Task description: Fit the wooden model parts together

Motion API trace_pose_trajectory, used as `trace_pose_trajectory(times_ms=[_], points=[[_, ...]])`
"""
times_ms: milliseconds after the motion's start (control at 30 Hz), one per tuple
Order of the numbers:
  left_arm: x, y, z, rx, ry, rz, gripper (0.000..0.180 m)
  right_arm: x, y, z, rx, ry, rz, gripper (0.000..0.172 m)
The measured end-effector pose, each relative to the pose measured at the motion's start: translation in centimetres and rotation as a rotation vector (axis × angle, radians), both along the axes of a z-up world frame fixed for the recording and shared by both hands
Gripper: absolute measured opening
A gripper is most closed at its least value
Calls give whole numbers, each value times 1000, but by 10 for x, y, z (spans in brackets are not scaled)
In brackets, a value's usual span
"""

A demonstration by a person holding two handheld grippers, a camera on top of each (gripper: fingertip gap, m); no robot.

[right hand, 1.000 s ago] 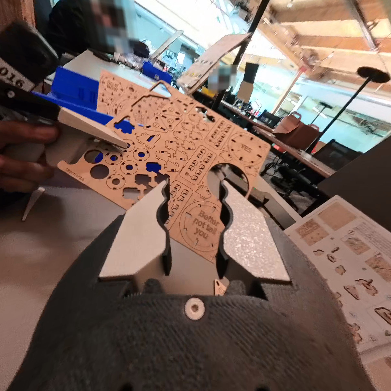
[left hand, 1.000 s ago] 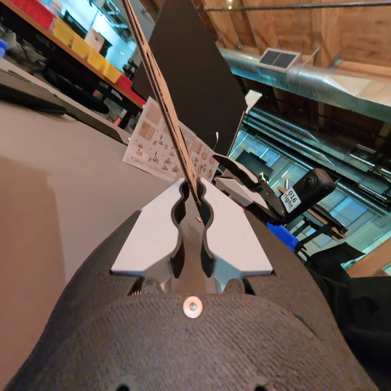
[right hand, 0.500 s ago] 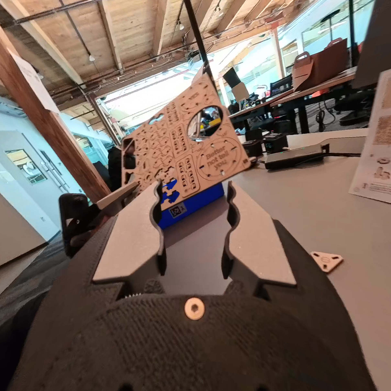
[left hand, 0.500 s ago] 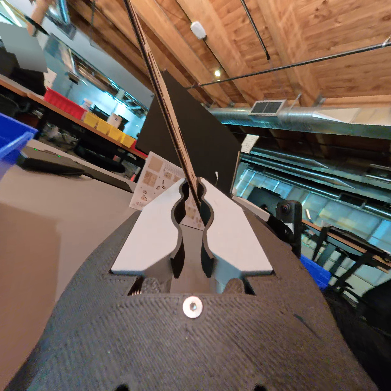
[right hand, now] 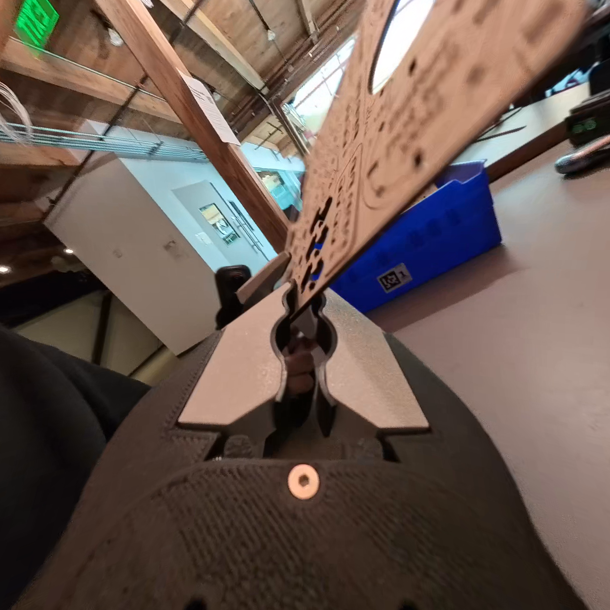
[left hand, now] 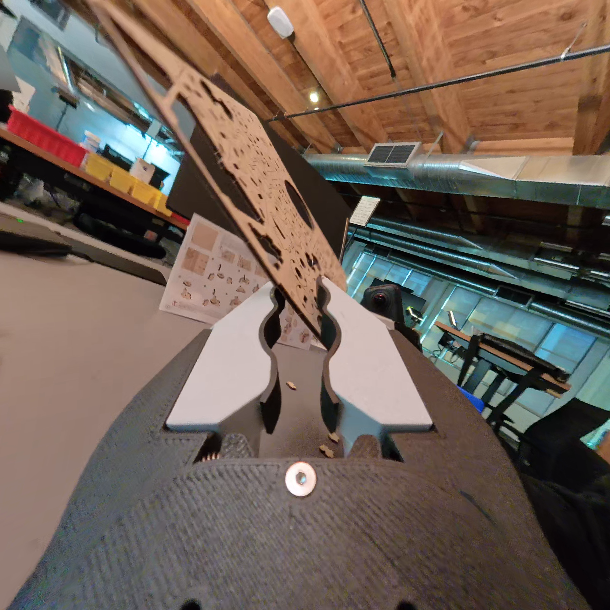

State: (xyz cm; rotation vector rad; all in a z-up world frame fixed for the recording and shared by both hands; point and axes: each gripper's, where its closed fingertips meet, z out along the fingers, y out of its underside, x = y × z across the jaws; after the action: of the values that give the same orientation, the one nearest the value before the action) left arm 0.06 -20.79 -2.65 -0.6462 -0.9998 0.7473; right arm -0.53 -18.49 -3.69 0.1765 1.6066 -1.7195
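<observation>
The wooden sheet point(left hand: 264, 211), cut full of small shapes, slants up between the left gripper's point(left hand: 298, 297) fingers, which stand slightly apart; its lower corner leans on the right finger point(left hand: 333, 300), loose. Beyond lie an instruction page point(left hand: 211, 267) and the grey table point(left hand: 82, 330).

In the right wrist view, the right gripper point(right hand: 305, 302) pinches the sheet's point(right hand: 412, 138) corner with narrow jaws. A blue bin point(right hand: 429, 241) stands behind.
</observation>
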Motion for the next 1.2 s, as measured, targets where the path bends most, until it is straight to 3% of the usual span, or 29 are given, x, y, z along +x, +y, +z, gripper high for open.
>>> trace_pose_trajectory(times_ms=[333,467,600,733,900,1200], points=[[-10,21,-14,177,-34,-281,12,-1,0,-9,33,-32,60,6],[-10,20,-15,68,-47,-202,8,-4,-3,-12,47,33,-1,7],[-5,12,-12,-16,-32,-111,8,-3,-6,-19,89,45,-9,22],[-6,12,-16,-44,-44,-100,8,-3,-6,-19,77,2,0,12],[-12,26,-22,-123,-78,-92,8,-8,-4,-19,73,-67,18,12],[-10,22,-20,-104,-66,-90,8,2,-5,-24,113,-50,77,11]])
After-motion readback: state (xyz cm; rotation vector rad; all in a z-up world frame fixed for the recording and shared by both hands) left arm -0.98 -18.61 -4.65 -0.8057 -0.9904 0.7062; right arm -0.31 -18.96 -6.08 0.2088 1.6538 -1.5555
